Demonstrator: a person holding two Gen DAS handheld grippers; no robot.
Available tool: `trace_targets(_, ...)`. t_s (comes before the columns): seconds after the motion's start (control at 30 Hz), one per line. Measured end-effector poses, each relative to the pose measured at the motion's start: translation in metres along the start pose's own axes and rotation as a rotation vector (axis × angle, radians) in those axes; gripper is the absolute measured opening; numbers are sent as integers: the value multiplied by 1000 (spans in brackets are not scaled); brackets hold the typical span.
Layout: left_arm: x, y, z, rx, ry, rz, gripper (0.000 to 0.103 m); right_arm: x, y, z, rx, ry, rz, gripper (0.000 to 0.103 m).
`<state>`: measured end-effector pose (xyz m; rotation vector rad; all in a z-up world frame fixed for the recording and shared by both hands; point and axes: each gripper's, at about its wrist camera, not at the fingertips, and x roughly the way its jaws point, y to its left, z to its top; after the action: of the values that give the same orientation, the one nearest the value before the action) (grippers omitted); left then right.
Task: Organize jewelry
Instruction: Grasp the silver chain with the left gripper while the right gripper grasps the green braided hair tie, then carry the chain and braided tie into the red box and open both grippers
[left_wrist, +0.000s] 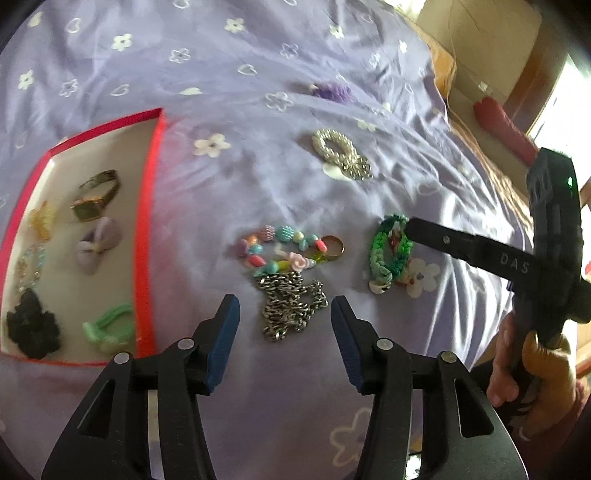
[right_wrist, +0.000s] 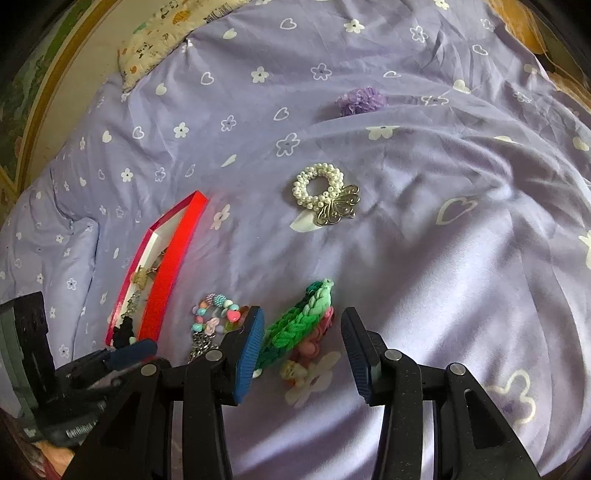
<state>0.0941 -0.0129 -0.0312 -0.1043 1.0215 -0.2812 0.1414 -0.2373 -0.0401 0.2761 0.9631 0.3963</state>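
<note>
Between the open left claw (left_wrist: 284, 332) lies a silver chain (left_wrist: 291, 308).

Left wrist view looks steeply down along the left claw (left_wrist: 284, 328) at the bed (left_wrist: 229, 74), close, with the silver chain (left_wrist: 291, 306) just past its tips and the red box (left_wrist: 149, 229) at frame left. Right wrist view looks down along the right claw (right_wrist: 303, 339), equally near, green braided band (right_wrist: 295, 325) between its tips. Both share the bead bracelet (left_wrist: 280, 247), pearl scrunchie (right_wrist: 321, 192), box, and each other's claw.
</note>
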Motion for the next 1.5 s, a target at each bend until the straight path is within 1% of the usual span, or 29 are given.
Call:
trace_targets(0.07, 9, -2, 0, 8, 14, 5, 50, 8, 0, 1, -9, 12, -11, 40)
trace_targets(0.1, 14, -2, 0, 10, 21, 8, 50, 10, -2, 0, -7, 18, -17, 27)
trace_targets(0.13, 17, -1, 0, 13, 27, 8, 50, 11, -3, -1, 0, 16, -15, 20)
trace_targets(0.2, 26, 0, -2, 16, 41, 7, 38, 9, -3, -2, 2, 3, -11, 18)
trace_targets(0.23, 28, 0, -2, 19, 43, 4, 23, 7, -2, -2, -2, -3, -10, 14)
trace_targets(0.27, 29, 2, -2, 18, 41, -3, 16, 5, -2, -2, -2, -8, -6, 11)
trace_targets(0.33, 29, 3, -2, 12, 37, -22, 13, 1, -2, -2, 3, -17, 4, 11)
trace_targets(0.5, 21, 7, -4, -6, 19, -36, 11, -9, 3, 1, 7, -44, 37, 11)
trace_targets(0.53, 17, 8, -4, -13, 11, -41, 8, -11, 6, 1, 2, -50, 43, 11)
trace_targets(0.57, 15, 9, -4, -17, 6, -46, 8, -13, 8, 2, -2, -53, 48, 11)
trace_targets(0.83, -26, 19, -1, -48, -82, -63, 8, -24, 32, 4, -26, -72, 104, 11)
trace_targets(1.17, -71, 38, 0, -90, -178, -59, 8, -21, 69, -3, -71, -51, 166, 11)
trace_targets(1.5, -99, 73, -8, -156, -233, -27, 8, -4, 104, -11, -111, -5, 213, 11)
